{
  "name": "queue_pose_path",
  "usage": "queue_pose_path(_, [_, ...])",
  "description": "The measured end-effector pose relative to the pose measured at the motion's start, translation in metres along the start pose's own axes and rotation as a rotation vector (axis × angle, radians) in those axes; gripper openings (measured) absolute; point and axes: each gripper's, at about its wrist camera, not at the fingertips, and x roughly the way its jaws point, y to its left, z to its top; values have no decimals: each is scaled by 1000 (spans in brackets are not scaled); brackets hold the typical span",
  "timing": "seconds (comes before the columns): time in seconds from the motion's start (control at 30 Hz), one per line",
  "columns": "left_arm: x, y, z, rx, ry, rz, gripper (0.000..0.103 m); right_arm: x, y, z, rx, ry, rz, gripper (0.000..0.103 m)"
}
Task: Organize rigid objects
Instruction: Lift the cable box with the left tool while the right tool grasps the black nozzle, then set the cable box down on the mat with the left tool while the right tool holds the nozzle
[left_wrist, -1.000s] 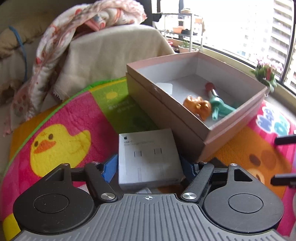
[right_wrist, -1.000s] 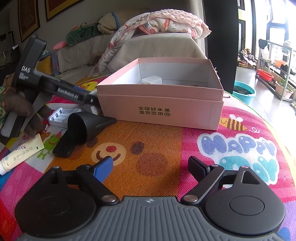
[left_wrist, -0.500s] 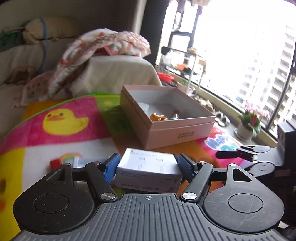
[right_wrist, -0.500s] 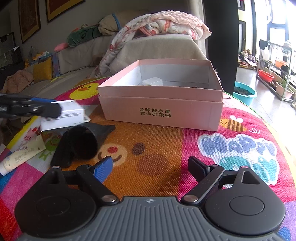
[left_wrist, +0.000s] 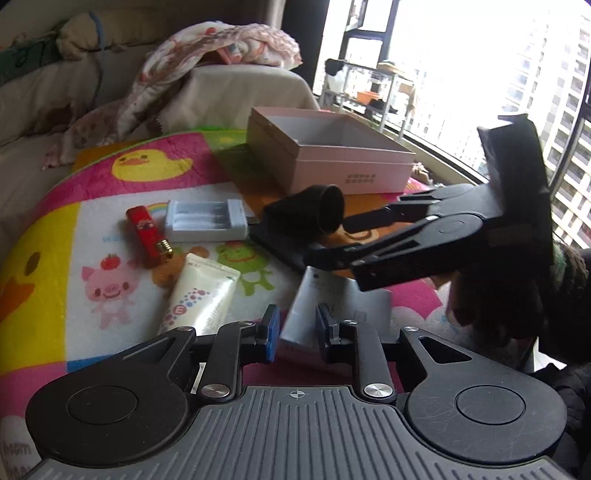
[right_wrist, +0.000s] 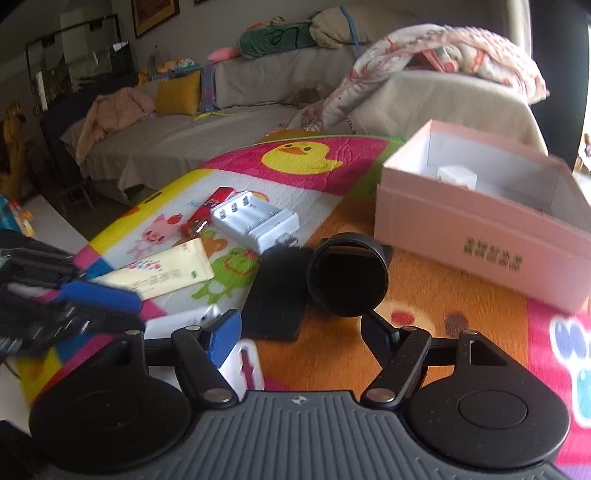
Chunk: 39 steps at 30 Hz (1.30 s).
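Observation:
My left gripper (left_wrist: 294, 330) has its jaws narrowly apart and holds nothing; the white charger box (left_wrist: 343, 306) lies on the mat just beyond its tips. My right gripper (right_wrist: 301, 328) is open and empty, close in front of the black funnel-shaped nozzle (right_wrist: 347, 275), which lies on its side next to a flat black device (right_wrist: 275, 291). In the left wrist view the right gripper (left_wrist: 328, 238) reaches over the white box toward the nozzle (left_wrist: 314, 214). The pink box (right_wrist: 480, 218) stands at the right; a small white item (right_wrist: 456, 175) sits inside.
On the cartoon mat (left_wrist: 110, 206) lie a white battery charger (left_wrist: 207, 219), a red lighter (left_wrist: 147, 234) and a cream tube (left_wrist: 201, 295). They also show in the right wrist view: charger (right_wrist: 255, 218), tube (right_wrist: 162, 271). A sofa with blankets (right_wrist: 424, 74) stands behind.
My left gripper carried the white charger box away from the pink box, set it on the mat and let go. My right gripper moved left and down toward the black nozzle.

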Motion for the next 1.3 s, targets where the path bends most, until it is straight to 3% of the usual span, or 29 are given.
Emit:
queue_pose_path(0.13, [-1,-11,-2,49,0,-29,26,6,-8,5,15,-7,-71,73])
queue_pose_path(0.27, [-1,-23,-4,117,14,-27,26,-5,-13,8,22,-47,-61,74])
queue_pose_path(0.4, [-3,-25,-4,111,2,-45,27,1,-12,18,18,-69,-94,75])
queue_pose_path(0.43, [-5,-23,-4,104,0,-38,27,5,-15,20,27,-61,-92,74])
queue_pose_path(0.53, [-8,-12,-6,49,8,-8,27,10,-25,22,57,-15,-81,48])
queue_pose_path(0.63, [-11,4,-10,-46,15,-24,26,-9,-38,9,59,-54,-135,48])
queue_pose_path(0.77, [1,0,-11,-122,23,-127,31,-38,-72,-19,113,-43,-230,48])
queue_pose_path(0.9, [26,-34,2,-27,13,-140,47,-61,-103,-42,192,-43,-333,48])
queue_pose_path(1.0, [48,-55,16,49,-7,-121,53,-72,-121,-55,251,-55,-352,48])
queue_pose_path(1.13, [72,-72,35,116,-32,-73,52,-73,-128,-63,284,-74,-346,50])
queue_pose_path(1.2, [74,-77,41,157,-21,-59,47,-72,-127,-63,279,-68,-346,53])
queue_pose_path(1.3, [52,-74,45,204,-22,-126,47,-74,-127,-64,287,-75,-340,60])
